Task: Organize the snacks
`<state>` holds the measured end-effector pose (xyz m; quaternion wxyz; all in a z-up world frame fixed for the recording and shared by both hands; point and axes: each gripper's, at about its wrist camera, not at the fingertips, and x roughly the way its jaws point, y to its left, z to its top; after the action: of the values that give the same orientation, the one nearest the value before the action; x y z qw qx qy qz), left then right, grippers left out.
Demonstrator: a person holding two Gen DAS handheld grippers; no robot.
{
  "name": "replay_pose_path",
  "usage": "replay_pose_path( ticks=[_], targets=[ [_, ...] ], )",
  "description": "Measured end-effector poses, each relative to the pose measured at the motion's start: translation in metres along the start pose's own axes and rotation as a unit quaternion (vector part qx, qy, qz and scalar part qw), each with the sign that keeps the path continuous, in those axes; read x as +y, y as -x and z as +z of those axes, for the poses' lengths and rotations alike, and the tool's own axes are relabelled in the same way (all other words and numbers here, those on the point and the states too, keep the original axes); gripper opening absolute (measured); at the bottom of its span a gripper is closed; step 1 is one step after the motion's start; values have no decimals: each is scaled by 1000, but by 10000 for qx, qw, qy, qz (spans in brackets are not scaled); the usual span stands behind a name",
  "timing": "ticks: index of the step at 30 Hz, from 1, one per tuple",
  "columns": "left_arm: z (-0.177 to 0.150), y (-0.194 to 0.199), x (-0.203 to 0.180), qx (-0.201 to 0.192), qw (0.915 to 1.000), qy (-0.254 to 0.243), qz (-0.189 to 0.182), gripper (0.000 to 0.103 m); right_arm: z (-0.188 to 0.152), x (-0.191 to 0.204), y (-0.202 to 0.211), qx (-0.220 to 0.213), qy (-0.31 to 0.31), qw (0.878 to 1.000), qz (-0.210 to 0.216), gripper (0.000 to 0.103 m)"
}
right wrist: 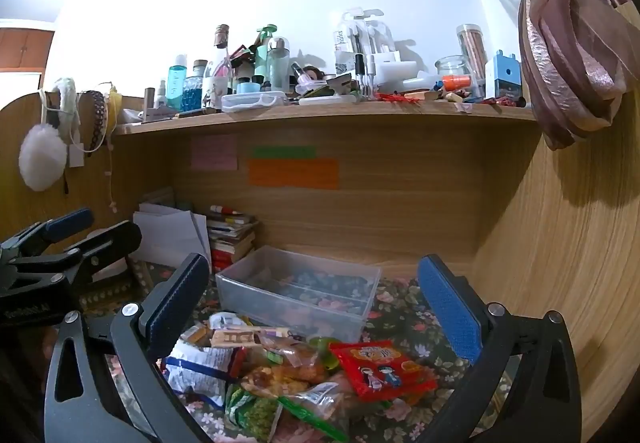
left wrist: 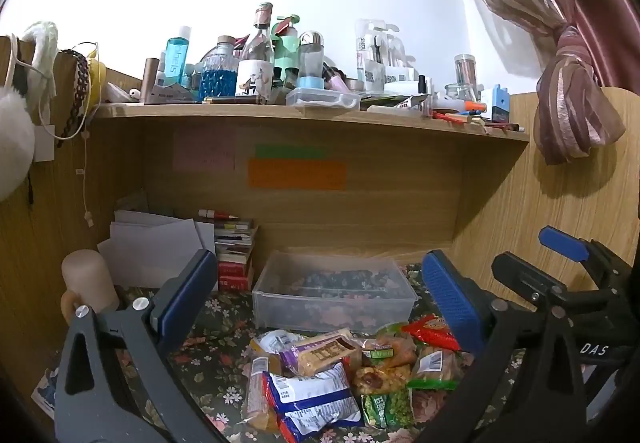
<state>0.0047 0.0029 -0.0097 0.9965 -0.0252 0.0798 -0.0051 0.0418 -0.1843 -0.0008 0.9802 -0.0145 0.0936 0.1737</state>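
Task looks unstarted. Snack packets point(left wrist: 340, 375) lie heaped on the floral-covered bench point(left wrist: 208, 363), just in front of the clear plastic bin point(left wrist: 334, 293), which holds no packet that I can see. Left claw point(left wrist: 320, 299) hovers over the heap, jaws wide apart, empty. Right claw point(right wrist: 316, 307) likewise: apart, empty. All sorting remains.

Legible writing: "DAS" on the right claw's body. Packet lettering is too small to read; the red packet point(right wrist: 380, 367) shows cartoon figures.
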Motion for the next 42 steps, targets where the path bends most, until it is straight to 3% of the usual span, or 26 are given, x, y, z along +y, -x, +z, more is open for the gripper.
replay_pose_path(
  ticks=[42],
  targets=[
    [-5,-2,0,96,9999,93,-54,103,-2,0,1,15,-55,10000,64,103]
  ],
)
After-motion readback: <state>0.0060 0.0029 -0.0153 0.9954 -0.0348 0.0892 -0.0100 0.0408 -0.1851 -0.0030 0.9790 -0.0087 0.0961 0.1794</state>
